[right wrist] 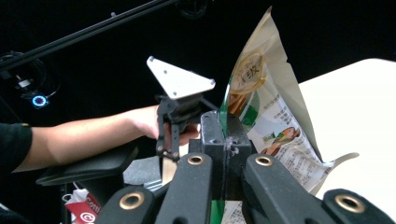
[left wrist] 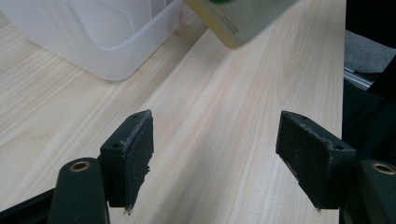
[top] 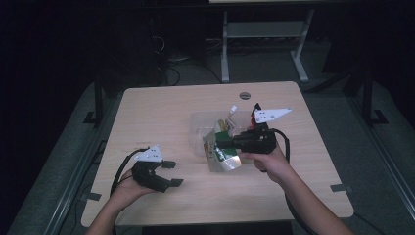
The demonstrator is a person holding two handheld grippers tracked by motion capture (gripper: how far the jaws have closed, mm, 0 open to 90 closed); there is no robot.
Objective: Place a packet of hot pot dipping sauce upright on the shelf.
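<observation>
Table (top: 161, 105): light wood top, the largest thing I see, running left to right across the high view.

Clear plastic bin (top: 200, 128): sits right of centre on the table; in the left gripper view its rounded corner (left wrist: 112, 42) lies far left of the jaws.

Snack pouch (top: 221, 152): glossy, green and cream print, hanging tilted at the near side of the bin, lifted off the tabletop. In the right gripper view it (right wrist: 261, 107) stands up from between the jaws, edge-on at the clamp.

Right gripper (top: 234, 142): I have it clamped tight on the pouch; the pads meet on the pouch's edge, my hand behind it on the right.

Left gripper (top: 172, 172): near left of the table, well apart from pouch and bin. Jaws spread wide with bare wood between the pads (left wrist: 137, 158); nothing held.
</observation>
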